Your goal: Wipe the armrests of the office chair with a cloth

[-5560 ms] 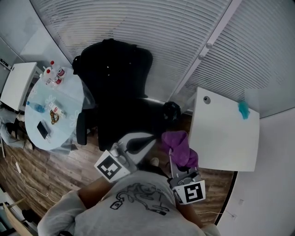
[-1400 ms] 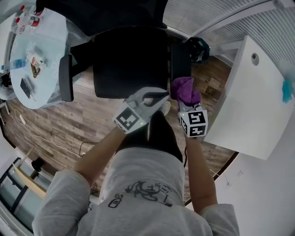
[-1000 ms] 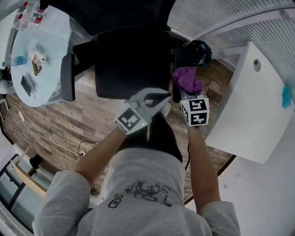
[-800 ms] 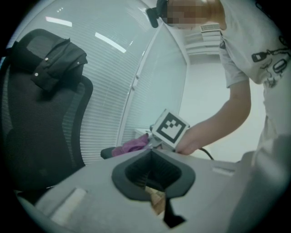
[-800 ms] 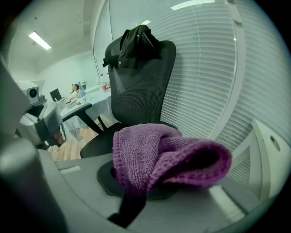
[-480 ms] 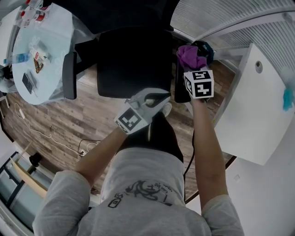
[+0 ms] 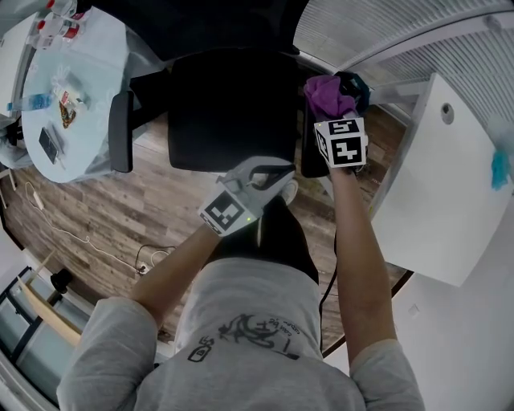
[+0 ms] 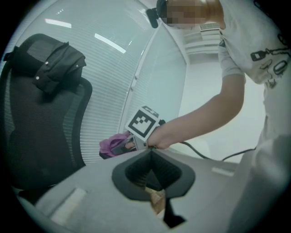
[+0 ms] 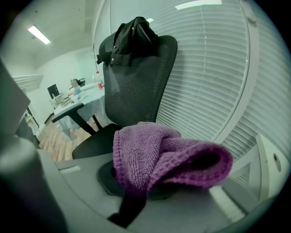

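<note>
The black office chair (image 7: pixel 229 104) stands below me, its left armrest (image 7: pixel 120 132) at the left and its right armrest (image 7: pixel 311 148) at the right. My right gripper (image 7: pixel 332 112) is shut on a bunched purple cloth (image 7: pixel 325 91), which sits over the far end of the right armrest. In the right gripper view the cloth (image 9: pixel 154 159) covers the jaws of the right gripper (image 9: pixel 136 191). My left gripper (image 7: pixel 269 172) hangs near the seat's front edge, shut and holding nothing. The left gripper (image 8: pixel 152 157) looks toward the cloth (image 8: pixel 111 145) and the chair's back (image 8: pixel 41 118).
A round glass table (image 7: pixel 32 148) with bottles and a phone stands left of the chair. At the right is a white desk (image 7: pixel 438 177). A dark jacket (image 9: pixel 134 32) drapes over the chair back. Window blinds (image 7: pixel 385 16) run behind. The floor (image 7: pixel 120 217) is wood.
The right gripper has carried the cloth forward along the right armrest from its near end to its far end. The left gripper has barely moved.
</note>
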Tool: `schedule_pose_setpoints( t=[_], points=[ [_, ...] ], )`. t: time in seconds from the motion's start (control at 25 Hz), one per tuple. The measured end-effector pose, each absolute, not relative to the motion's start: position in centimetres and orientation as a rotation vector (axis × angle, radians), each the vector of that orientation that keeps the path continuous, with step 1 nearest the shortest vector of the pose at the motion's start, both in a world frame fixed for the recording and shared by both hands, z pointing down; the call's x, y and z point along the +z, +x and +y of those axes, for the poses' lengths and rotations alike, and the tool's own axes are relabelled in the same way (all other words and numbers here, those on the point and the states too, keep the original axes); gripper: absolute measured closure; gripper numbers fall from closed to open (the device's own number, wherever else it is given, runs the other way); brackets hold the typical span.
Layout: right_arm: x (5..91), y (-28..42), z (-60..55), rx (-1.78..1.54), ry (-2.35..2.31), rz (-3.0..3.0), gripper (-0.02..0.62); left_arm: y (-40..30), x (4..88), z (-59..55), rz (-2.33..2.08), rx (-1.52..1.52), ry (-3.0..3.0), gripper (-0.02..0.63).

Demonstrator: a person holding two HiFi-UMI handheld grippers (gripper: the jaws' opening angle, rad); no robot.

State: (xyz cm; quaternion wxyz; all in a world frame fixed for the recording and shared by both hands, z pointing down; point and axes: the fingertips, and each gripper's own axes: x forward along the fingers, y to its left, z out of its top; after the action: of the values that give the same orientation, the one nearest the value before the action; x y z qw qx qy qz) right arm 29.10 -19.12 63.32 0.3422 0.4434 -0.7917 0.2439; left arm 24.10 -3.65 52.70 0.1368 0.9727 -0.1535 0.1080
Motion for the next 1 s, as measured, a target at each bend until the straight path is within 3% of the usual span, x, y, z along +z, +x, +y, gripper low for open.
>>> schedule_pose_setpoints(
  t=[1.0],
  points=[
    [61.9,29.1,-4.0,0.565,1.14,-2.076,0.565,25.1,51.6,-3.3,-0.439,0.31,2.833,0.604]
  ],
)
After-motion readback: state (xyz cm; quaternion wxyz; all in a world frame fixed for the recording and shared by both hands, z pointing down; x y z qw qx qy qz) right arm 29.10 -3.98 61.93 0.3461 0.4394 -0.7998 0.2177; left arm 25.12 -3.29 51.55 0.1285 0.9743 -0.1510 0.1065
